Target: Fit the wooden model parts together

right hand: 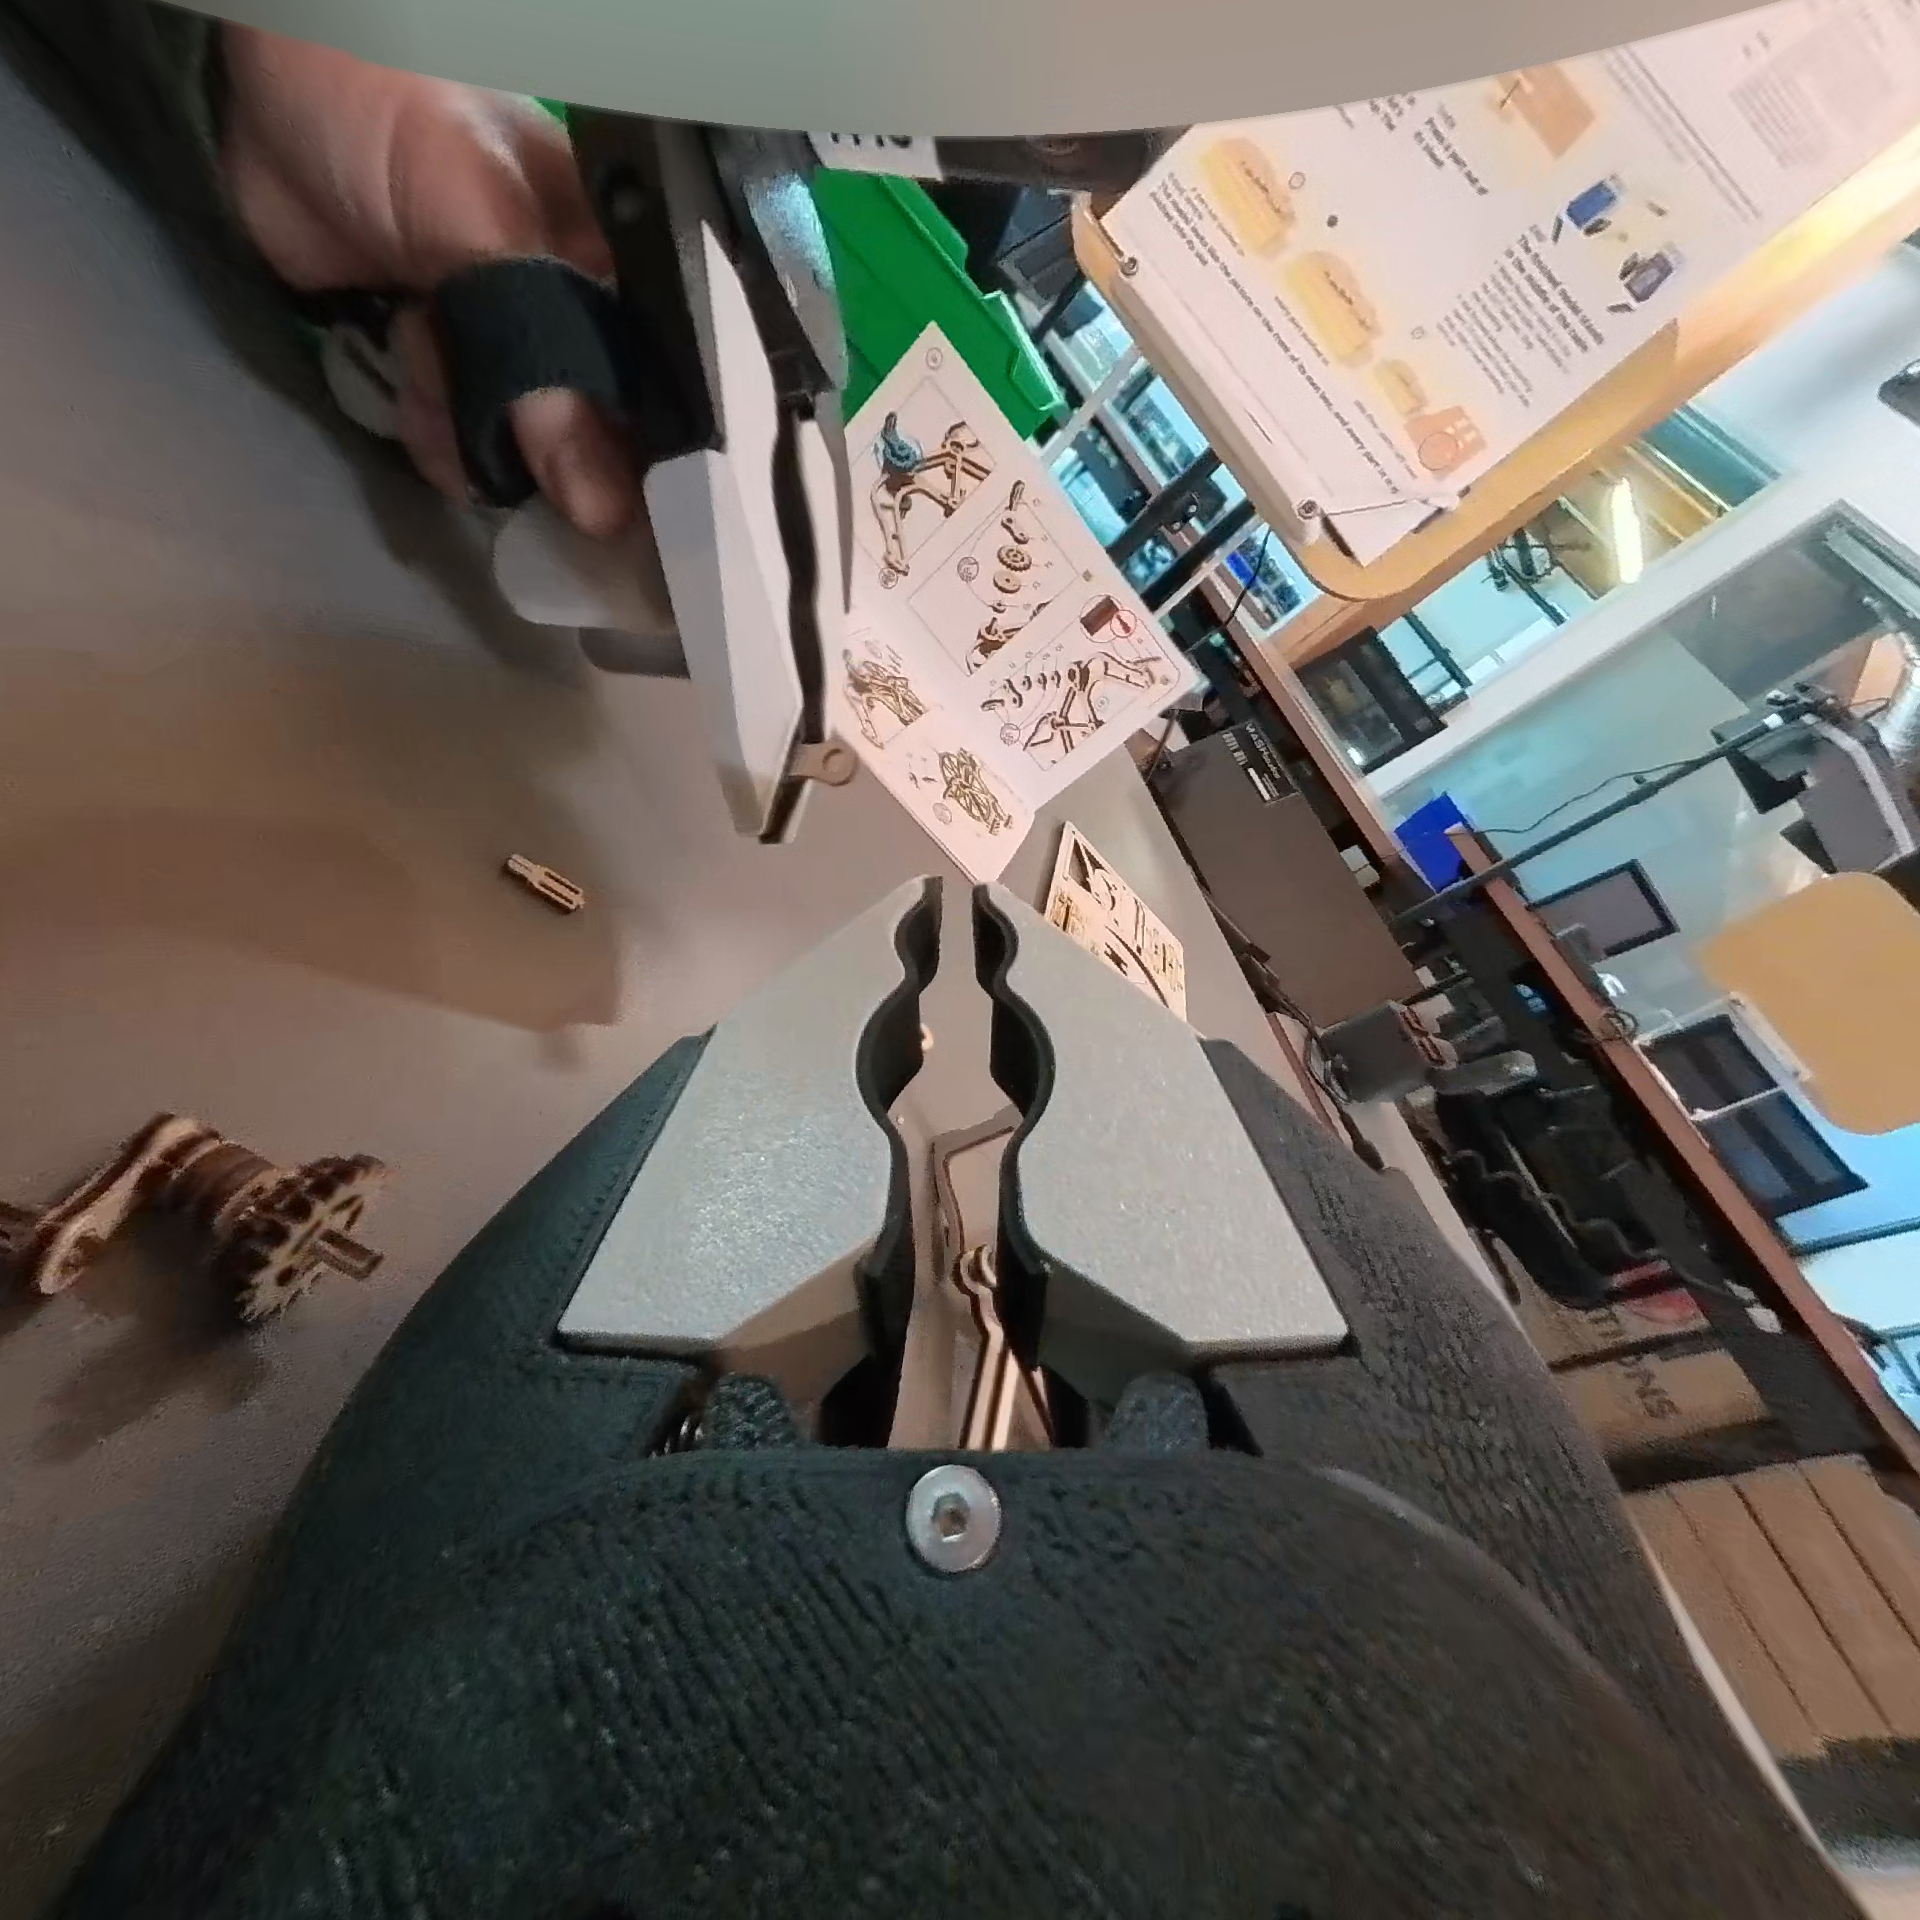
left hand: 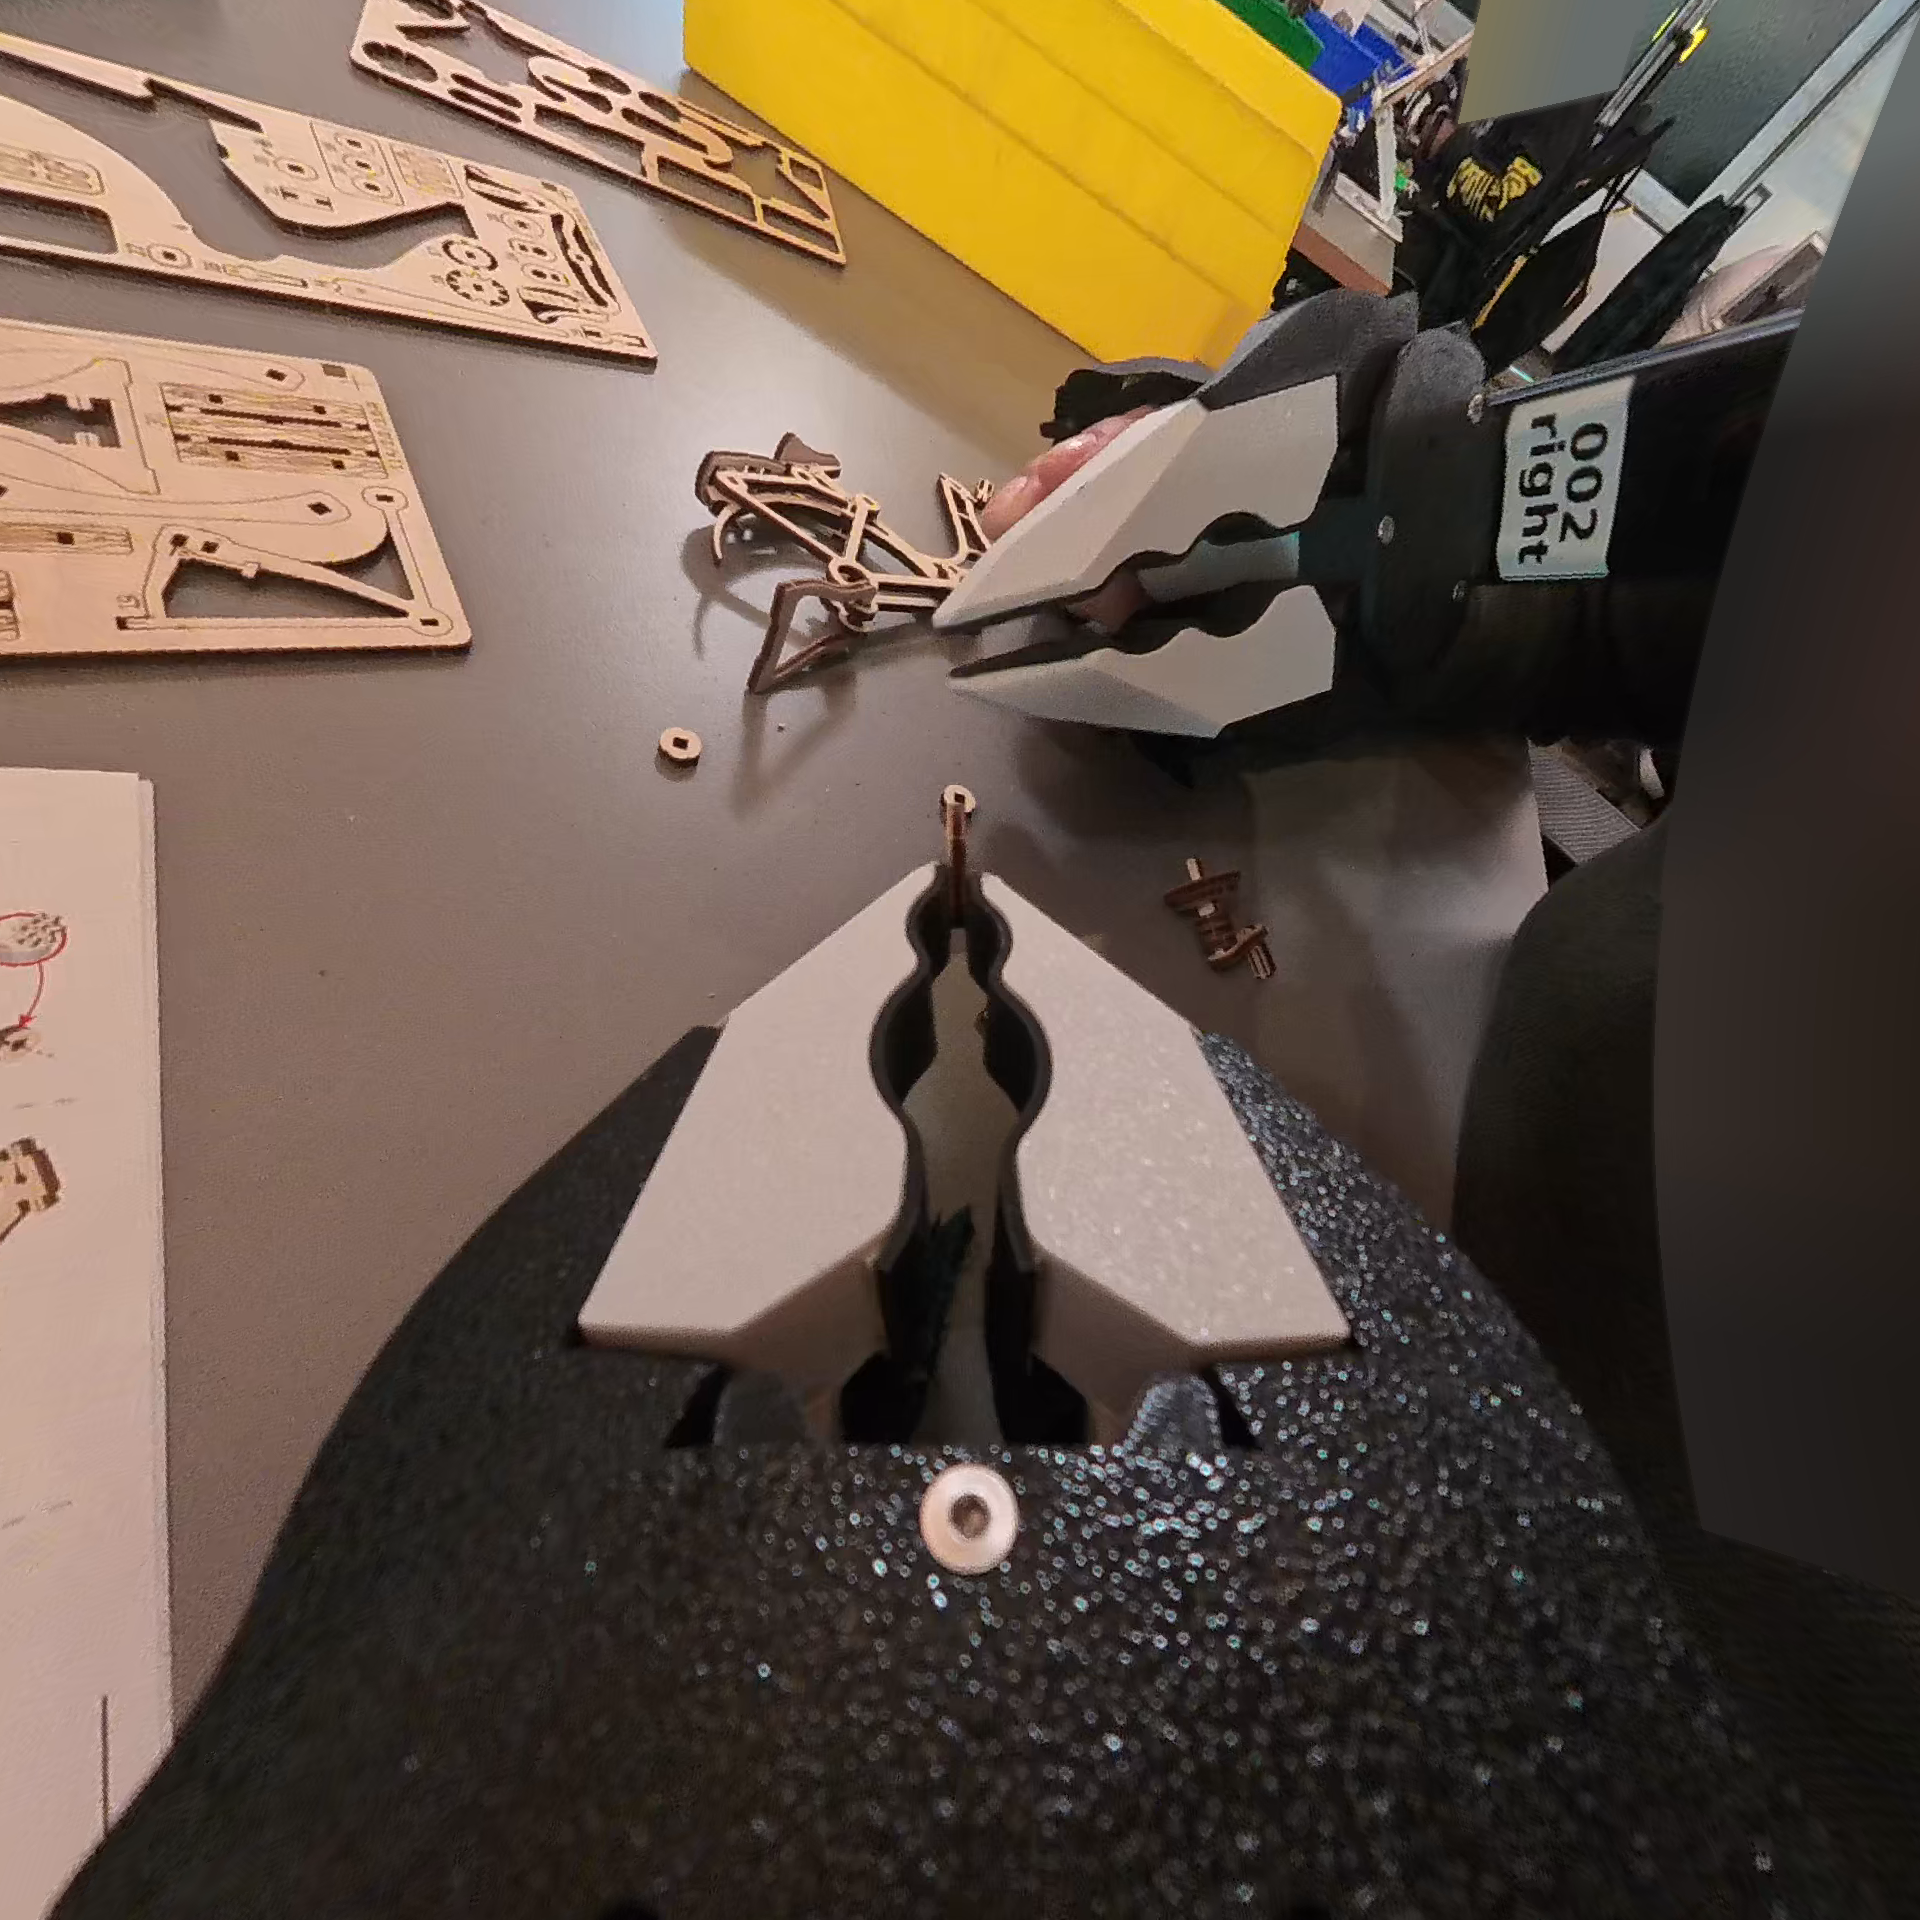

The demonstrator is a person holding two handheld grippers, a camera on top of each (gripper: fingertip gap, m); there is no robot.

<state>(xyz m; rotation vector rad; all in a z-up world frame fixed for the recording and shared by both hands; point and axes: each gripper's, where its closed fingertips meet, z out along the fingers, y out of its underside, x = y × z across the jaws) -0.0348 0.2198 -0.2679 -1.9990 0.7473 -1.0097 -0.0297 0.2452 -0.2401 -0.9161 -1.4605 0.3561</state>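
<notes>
a thin wooden pin with a ringed end (left hand: 954, 831) is pinched at the very tips of the left tongs (left hand: 954, 883), held above the dark table (left hand: 520, 883). the right tongs (right hand: 956, 899) are seen nearly pressed together with a narrow gap at the tips, nothing visibly gripped between them. a wooden frame assembly (left hand: 831, 551) lies just beside the right tongs, a gear-and-axle piece (left hand: 1221, 920) near the left ones, a small washer (left hand: 678, 744) between, and punched wooden sheets (left hand: 229, 488) farther off.

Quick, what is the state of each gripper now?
Left gripper: shut on a small wooden part.
Right gripper: fingers nearly together, nothing visibly held at the tips.
</notes>
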